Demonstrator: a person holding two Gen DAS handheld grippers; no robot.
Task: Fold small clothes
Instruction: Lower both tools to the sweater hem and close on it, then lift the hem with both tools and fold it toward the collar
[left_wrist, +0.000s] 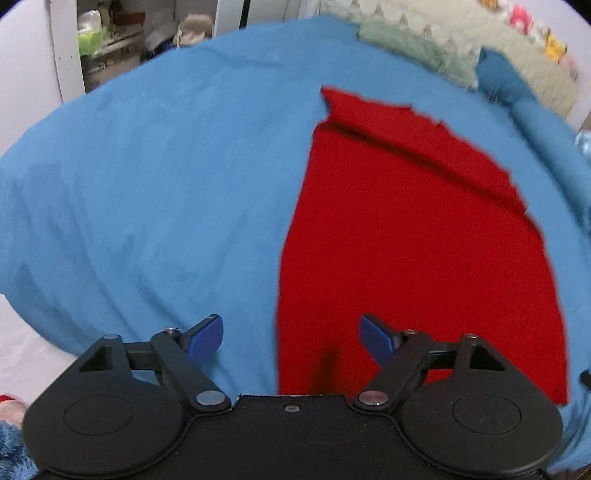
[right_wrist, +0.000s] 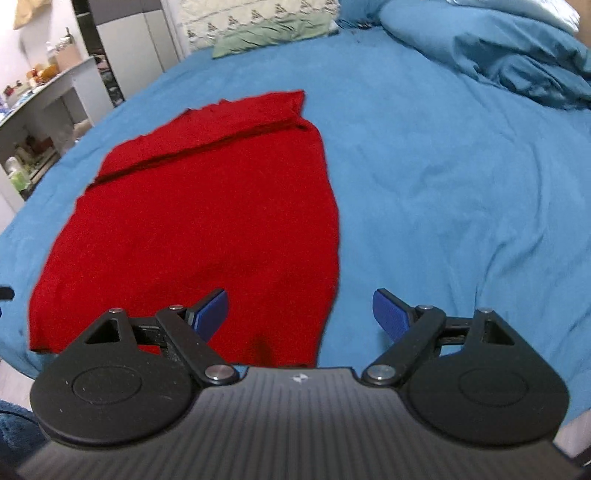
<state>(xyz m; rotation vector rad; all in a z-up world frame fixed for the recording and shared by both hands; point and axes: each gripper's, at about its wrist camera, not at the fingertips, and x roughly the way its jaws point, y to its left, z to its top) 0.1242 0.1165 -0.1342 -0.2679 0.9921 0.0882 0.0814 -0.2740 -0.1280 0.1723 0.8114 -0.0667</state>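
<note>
On the blue bedsheet (right_wrist: 424, 177), red garment (right_wrist: 207, 206) lies unobstructed; both tongs (left_wrist: 291, 338) (right_wrist: 300, 314) wide open, empty.

Even, bright indoor light, soft shadows, no glare; strong fisheye bending at edges, slight motion blur throughout.

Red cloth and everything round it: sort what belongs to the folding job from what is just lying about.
Belongs to the job:
- flat red knitted garment, its far edge already folded over
- left gripper, jaws open above the garment's near edge
- right gripper, jaws open

Just lying about:
- blue bed sheet
- crumpled blue duvet
- pale green pillow
- cluttered white shelves
</note>
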